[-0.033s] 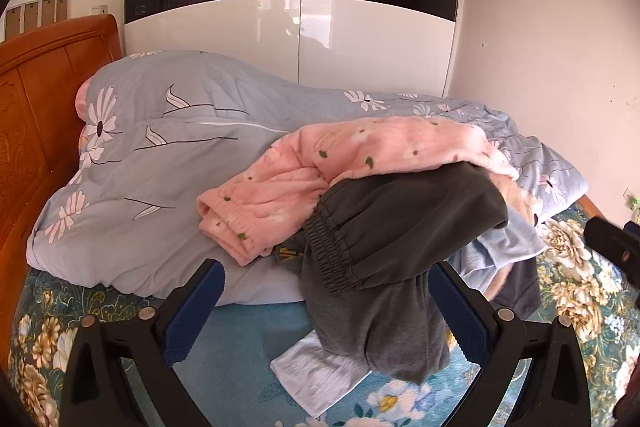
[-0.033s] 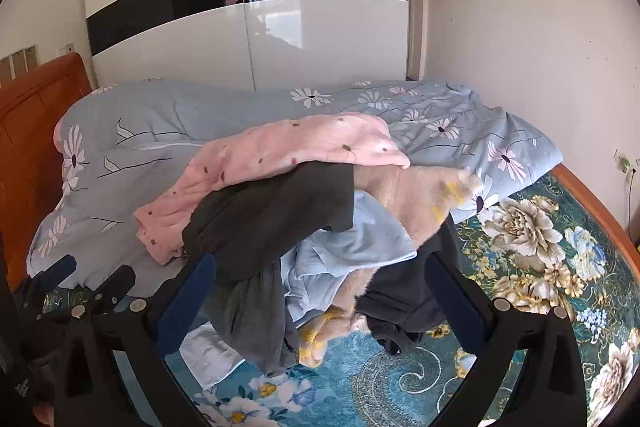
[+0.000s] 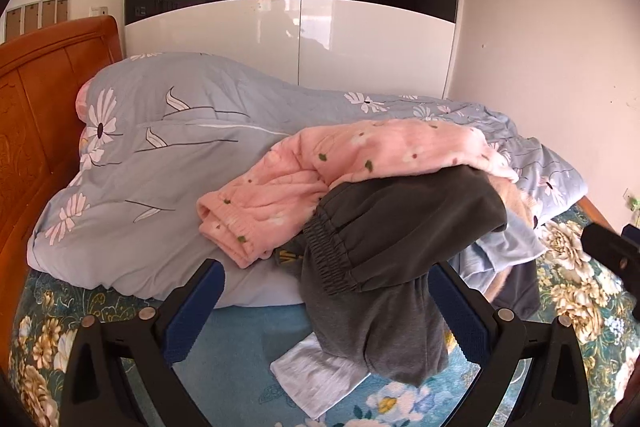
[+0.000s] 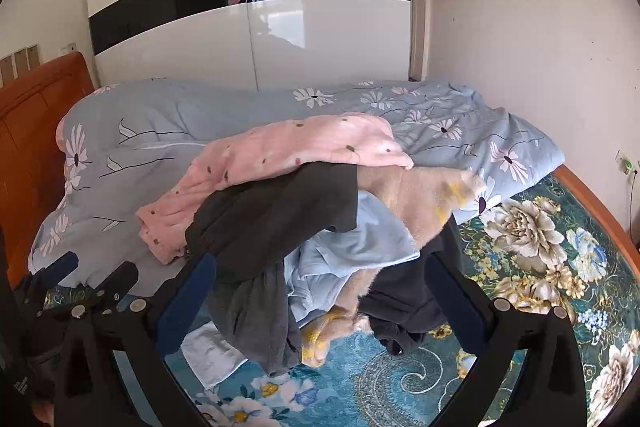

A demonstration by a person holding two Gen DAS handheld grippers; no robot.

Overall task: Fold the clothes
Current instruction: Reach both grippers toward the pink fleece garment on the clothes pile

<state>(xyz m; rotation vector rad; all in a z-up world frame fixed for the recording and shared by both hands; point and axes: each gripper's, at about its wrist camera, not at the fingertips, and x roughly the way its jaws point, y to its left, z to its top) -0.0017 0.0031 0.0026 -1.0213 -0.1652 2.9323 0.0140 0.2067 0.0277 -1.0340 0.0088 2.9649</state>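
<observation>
Your left hand-held gripper was spread wide and held nothing; your right hand-held gripper was equally wide and empty. The pile of clothes lay on the bed, near its front edge, against the grey floral duvet. The pink fleece garment covered the top, so much of the dark grey trousers stayed hidden. The tan item, the pale blue item and the white item were too buried to identify.

Left claw spread wide, empty; dark grey trousers atop pink pyjamas, bed.
</observation>
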